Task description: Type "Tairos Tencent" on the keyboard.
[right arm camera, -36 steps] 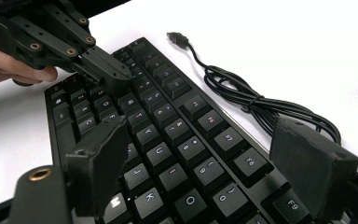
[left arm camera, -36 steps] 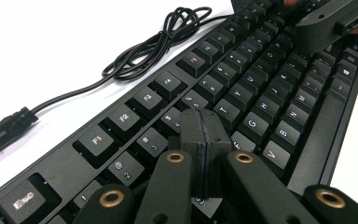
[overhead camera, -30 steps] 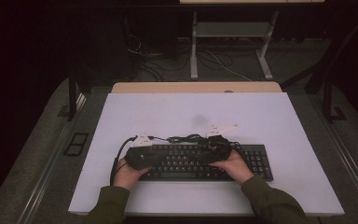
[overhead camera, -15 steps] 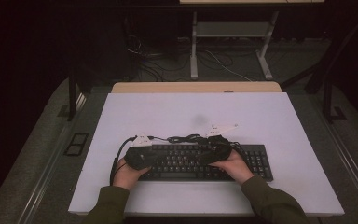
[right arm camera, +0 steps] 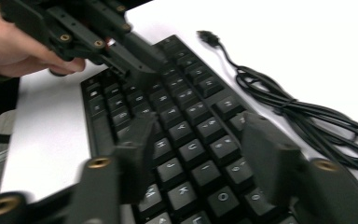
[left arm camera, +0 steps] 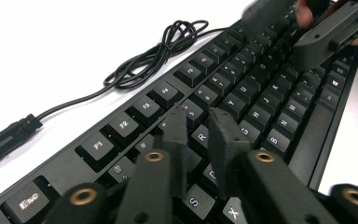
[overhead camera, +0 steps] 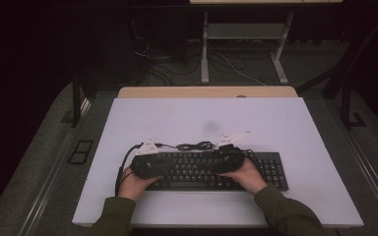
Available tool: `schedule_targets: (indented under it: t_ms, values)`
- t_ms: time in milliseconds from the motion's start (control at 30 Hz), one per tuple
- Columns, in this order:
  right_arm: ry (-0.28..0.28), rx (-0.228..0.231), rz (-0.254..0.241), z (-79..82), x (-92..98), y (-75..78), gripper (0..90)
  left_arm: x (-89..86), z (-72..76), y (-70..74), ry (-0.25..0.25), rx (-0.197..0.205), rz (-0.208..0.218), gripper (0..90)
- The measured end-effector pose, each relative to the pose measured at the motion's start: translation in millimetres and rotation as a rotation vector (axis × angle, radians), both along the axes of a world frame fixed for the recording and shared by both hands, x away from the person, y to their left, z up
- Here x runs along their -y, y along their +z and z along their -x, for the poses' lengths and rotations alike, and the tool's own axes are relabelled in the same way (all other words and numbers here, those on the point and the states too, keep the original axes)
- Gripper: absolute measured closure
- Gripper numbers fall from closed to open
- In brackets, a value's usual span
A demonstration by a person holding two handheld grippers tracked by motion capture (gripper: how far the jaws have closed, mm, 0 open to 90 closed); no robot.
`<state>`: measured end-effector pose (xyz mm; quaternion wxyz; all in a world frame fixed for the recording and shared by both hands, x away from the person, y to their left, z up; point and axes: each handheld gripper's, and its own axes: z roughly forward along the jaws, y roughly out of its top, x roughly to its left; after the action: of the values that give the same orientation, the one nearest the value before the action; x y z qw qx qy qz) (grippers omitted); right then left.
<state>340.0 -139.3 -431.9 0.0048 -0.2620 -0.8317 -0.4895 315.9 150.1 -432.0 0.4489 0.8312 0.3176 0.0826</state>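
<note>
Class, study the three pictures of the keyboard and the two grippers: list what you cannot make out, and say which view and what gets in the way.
- Keyboard middle keys, high view: covered by both hands and grippers.
- Key legends, right gripper view: blurred, mostly unreadable.
- Whether the left gripper touches a key, left gripper view: its own jaws hide the contact.
- Cable end, right gripper view: cut off by the right edge.
- Plug, left gripper view: cut off by the left edge.

Each hand-held gripper, left gripper point(left arm camera: 196, 135) and right gripper point(right arm camera: 198, 154), consists of black plastic arms ending in two blocky black jaws, pinned with brass-coloured screws. A pale three-cornered plate point(overhead camera: 149, 146) tops each unit, and a black cable point(overhead camera: 120, 169) trails from it. The person wears olive-green sleeves point(overhead camera: 288, 216).
</note>
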Motion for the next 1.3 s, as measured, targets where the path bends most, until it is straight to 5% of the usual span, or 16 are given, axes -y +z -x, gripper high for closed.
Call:
schedule_targets:
  t_ms: [500,1300]
  values:
    - [0.129,-0.015,0.049,13.4,-19.1,-2.5,88.0,-0.8,3.3,1.0,0.018,-0.001,0.029,44.0]
    - [0.165,-0.026,0.125,17.3,-29.4,-12.2,89.2,1.5,3.2,-0.1,0.028,0.006,0.035,35.1]
